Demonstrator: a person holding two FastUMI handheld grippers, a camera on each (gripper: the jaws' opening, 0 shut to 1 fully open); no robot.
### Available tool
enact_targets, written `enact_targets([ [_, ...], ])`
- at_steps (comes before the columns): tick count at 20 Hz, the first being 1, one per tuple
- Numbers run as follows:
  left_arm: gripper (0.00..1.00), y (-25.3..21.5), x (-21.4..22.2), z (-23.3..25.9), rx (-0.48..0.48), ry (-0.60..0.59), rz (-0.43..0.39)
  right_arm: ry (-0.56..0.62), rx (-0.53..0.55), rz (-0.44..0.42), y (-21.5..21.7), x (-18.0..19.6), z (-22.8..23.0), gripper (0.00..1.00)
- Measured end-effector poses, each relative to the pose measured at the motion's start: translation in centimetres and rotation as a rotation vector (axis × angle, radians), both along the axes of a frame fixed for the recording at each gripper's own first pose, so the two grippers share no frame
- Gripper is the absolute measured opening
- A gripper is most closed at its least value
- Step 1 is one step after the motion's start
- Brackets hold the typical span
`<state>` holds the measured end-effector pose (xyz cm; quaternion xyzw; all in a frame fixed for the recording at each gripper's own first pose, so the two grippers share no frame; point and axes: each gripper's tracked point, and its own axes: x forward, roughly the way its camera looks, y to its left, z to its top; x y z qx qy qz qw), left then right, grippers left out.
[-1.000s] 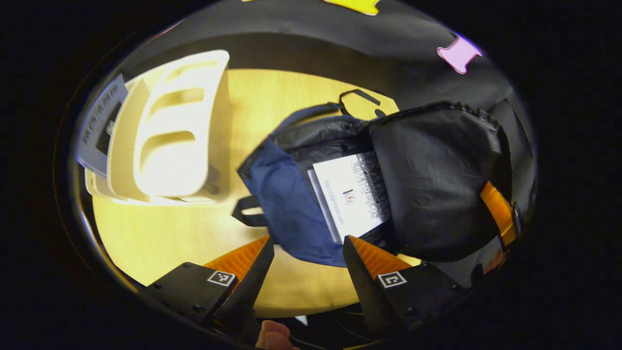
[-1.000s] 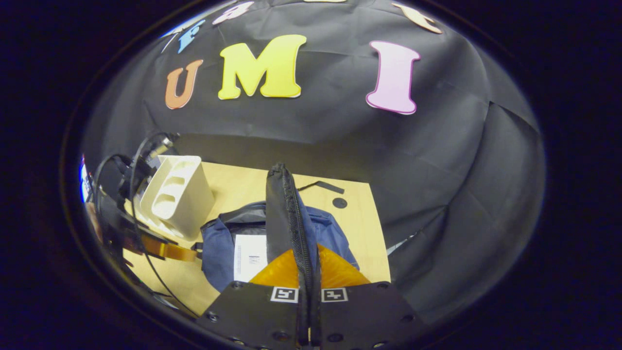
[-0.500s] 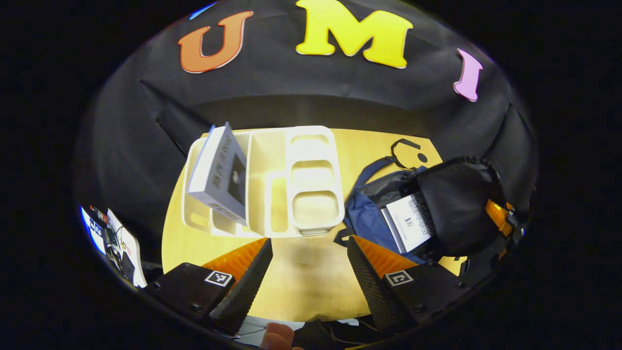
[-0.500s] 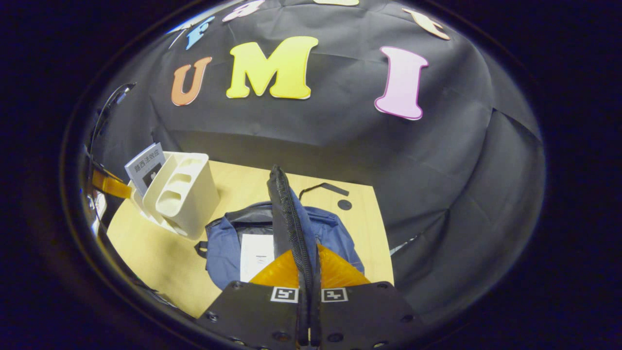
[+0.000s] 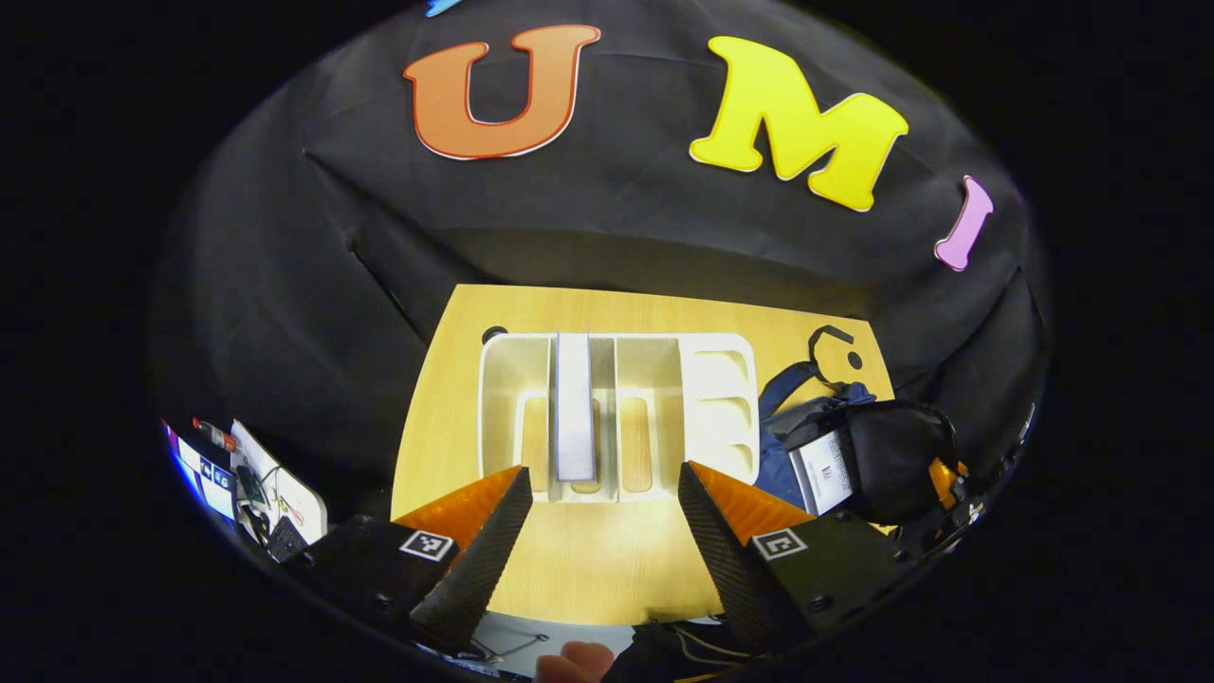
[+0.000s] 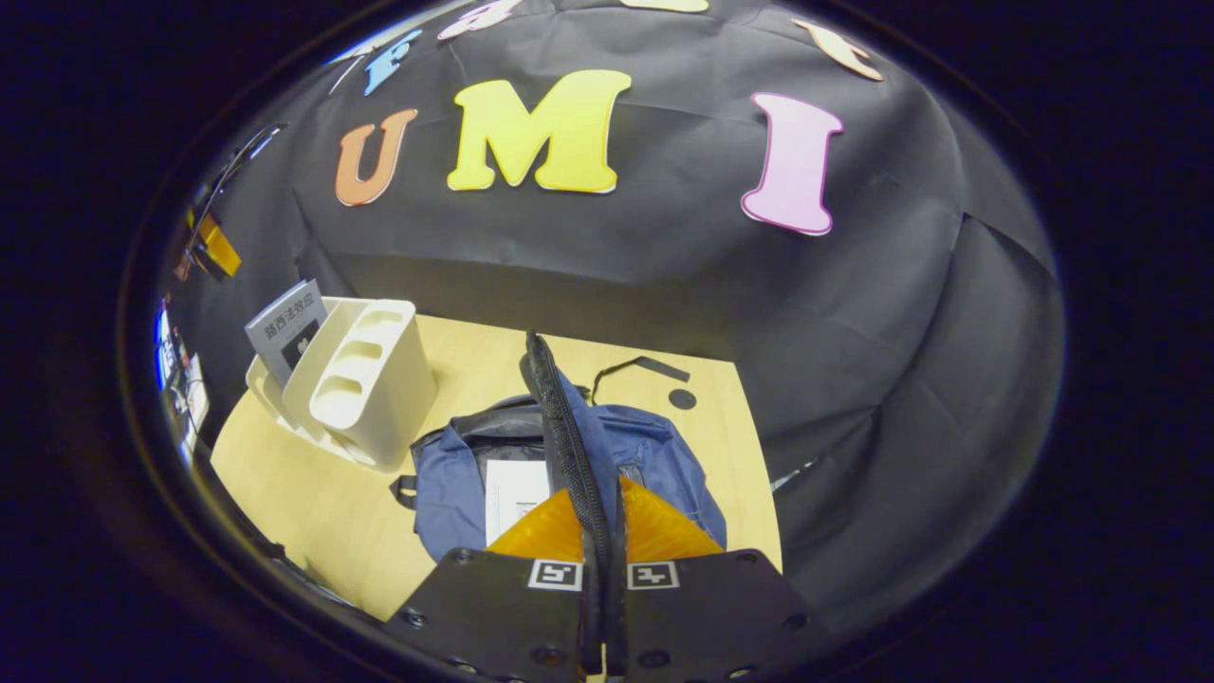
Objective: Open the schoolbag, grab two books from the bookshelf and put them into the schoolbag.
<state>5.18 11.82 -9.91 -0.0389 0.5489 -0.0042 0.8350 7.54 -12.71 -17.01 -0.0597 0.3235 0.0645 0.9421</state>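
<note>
Bookshelf (image 5: 616,417) on table (image 5: 588,569), book (image 5: 574,408) upright in it, schoolbag (image 5: 854,446) to its right.

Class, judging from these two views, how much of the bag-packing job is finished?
Done: the blue schoolbag lies open, with one white-covered book inside. In hand: the right gripper pinches the black flap up; the left gripper, open, faces the white plastic bookshelf. Left: the grey book standing there.

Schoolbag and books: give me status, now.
Left gripper open, facing the bookshelf. Right gripper shut on schoolbag flap. One book in the schoolbag, second book still shelved. Path clear.
</note>
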Motion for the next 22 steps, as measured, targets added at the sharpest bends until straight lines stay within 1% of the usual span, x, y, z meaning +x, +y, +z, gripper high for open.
enact_targets([
  [5,0.98,0.7,2.3,-3.5,-0.027,0.120,-0.028,0.015,-0.008,-0.028,-0.3,0.1,-0.2,0.02],
  [6,0.98,0.5,2.5,-4.5,-0.038,0.148,-0.032,0.019,-0.011,-0.034,-0.4,0.1,-0.2,0.05],
  [7,0.98,0.4,2.9,-5.2,-0.046,0.172,-0.038,0.023,-0.011,-0.040,-0.4,0.2,-0.3,0.02],
  [11,0.98,0.9,4.3,-8.2,-0.032,0.248,-0.050,0.034,-0.007,-0.064,-0.4,0.3,-0.7,0.02],
  [13,0.98,1.2,4.5,-9.7,-0.032,0.289,-0.036,0.042,-0.007,-0.075,-0.4,0.4,-1.0,0.02],
  [14,0.99,1.1,4.6,-10.5,-0.038,0.308,-0.026,0.046,-0.009,-0.078,-0.4,0.4,-1.1,0.05],
  [15,0.98,1.1,4.6,-11.4,-0.044,0.328,-0.016,0.047,-0.011,-0.080,-0.4,0.4,-1.2,0.02],
  [16,0.98,1.0,4.5,-12.2,-0.049,0.347,-0.007,0.048,-0.014,-0.080,-0.3,0.5,-1.2,0.05],
  [17,0.98,1.0,4.4,-12.9,-0.050,0.363,-0.003,0.047,-0.019,-0.080,-0.2,0.6,-1.2,0.02],
  [18,0.99,1.3,4.2,-13.6,-0.041,0.377,0.005,0.048,-0.024,-0.079,-0.1,0.6,-1.3,0.05],
  [21,0.99,1.3,4.2,-15.2,-0.027,0.398,0.013,0.044,-0.031,-0.070,0.0,0.5,-1.5,0.05],
  [22,0.97,1.4,4.1,-15.7,-0.024,0.404,0.016,0.044,-0.034,-0.070,0.0,0.5,-1.5,0.02],
])
